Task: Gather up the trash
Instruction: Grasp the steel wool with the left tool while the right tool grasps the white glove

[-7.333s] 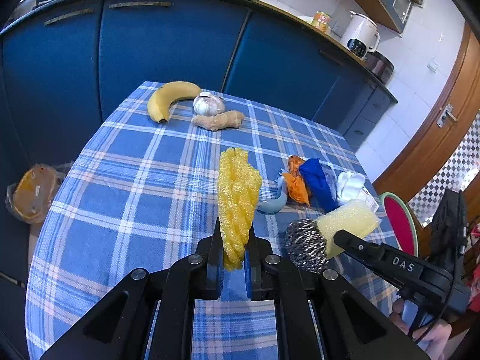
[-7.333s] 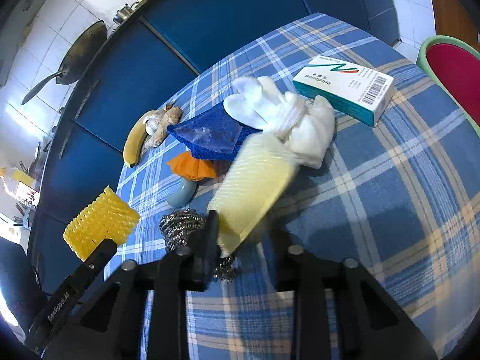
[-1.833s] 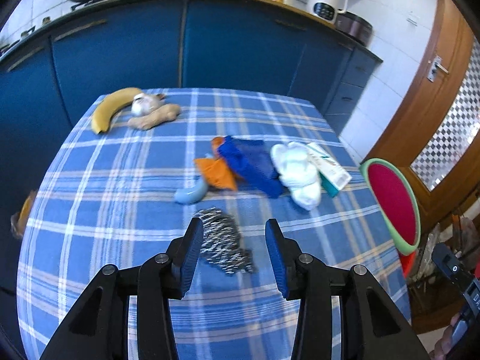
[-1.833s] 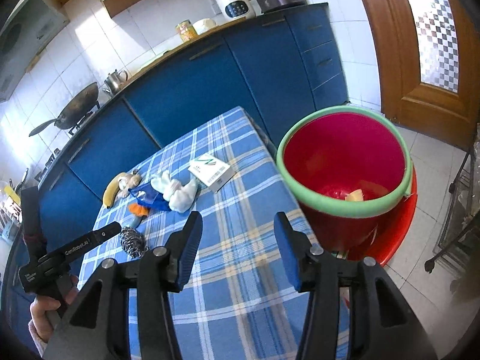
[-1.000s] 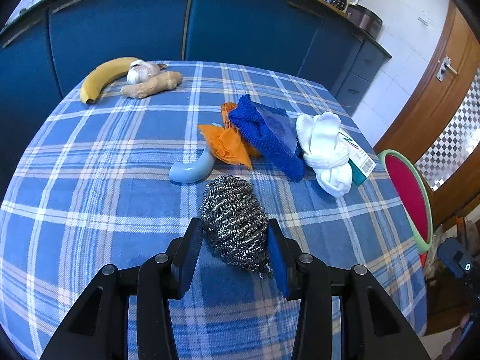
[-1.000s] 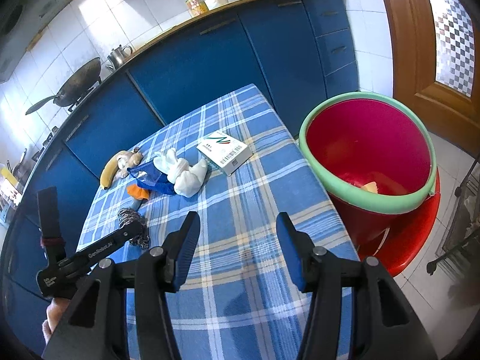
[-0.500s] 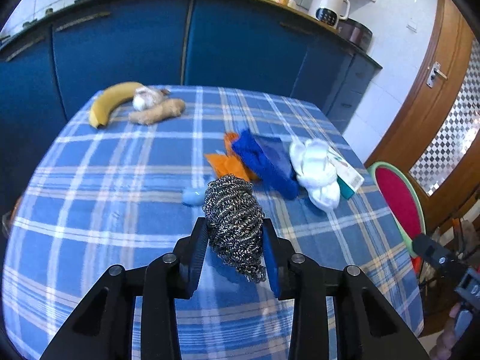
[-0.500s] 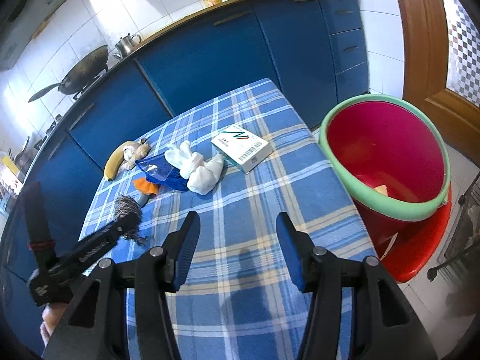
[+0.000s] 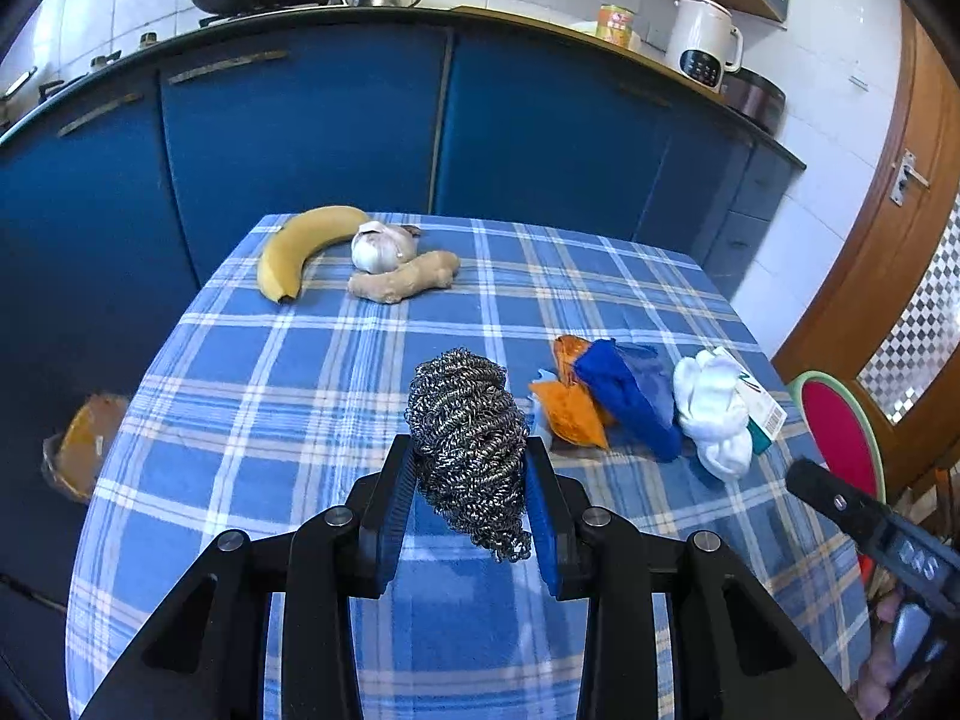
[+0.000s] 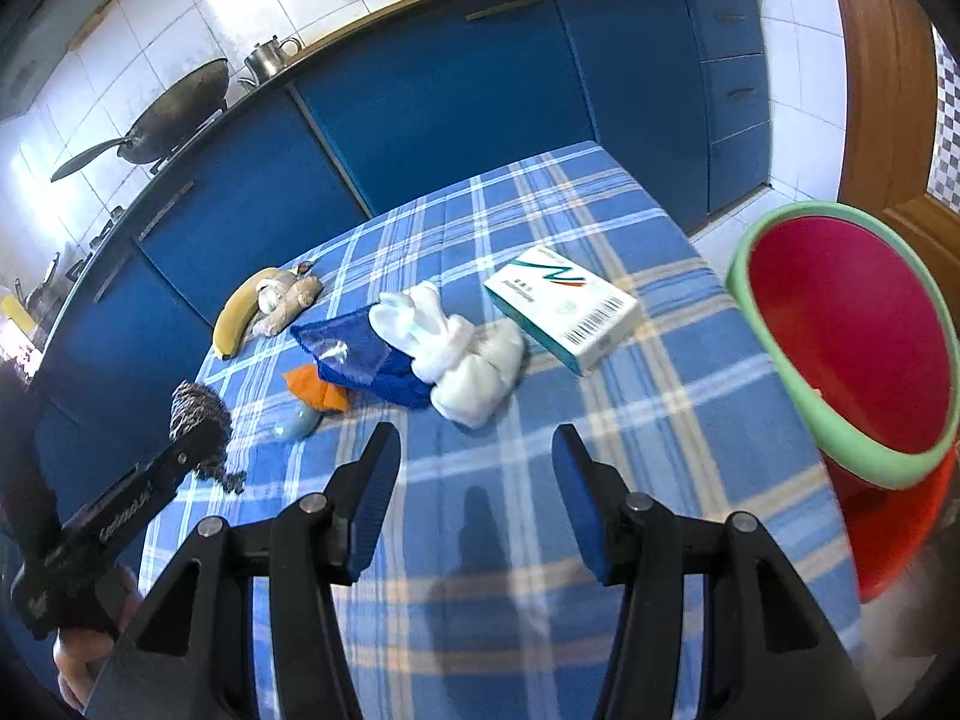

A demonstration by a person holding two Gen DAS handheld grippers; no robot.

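Above the checked tablecloth (image 9: 252, 384), the left gripper (image 9: 471, 474) was clenched on the steel-wool scourer (image 9: 465, 438), both blue pads pressing its sides; its jaws had just been closing on the wad. The scourer hung clear of the cloth, with its long axis running up and away from the jaws, rounded end toward the cabinets and a loose curl trailing at the near end. By my judgement the step in hand was the carry: the pick was done, and the next move called for a swing across to the red bucket (image 10: 852, 324) beside the table's right edge, then a release over its green rim. The right gripper (image 10: 474, 480) stood released, nothing between its pads, over bare cloth near the white socks (image 10: 462, 354). Whether the bucket already held trash was hard to tell.
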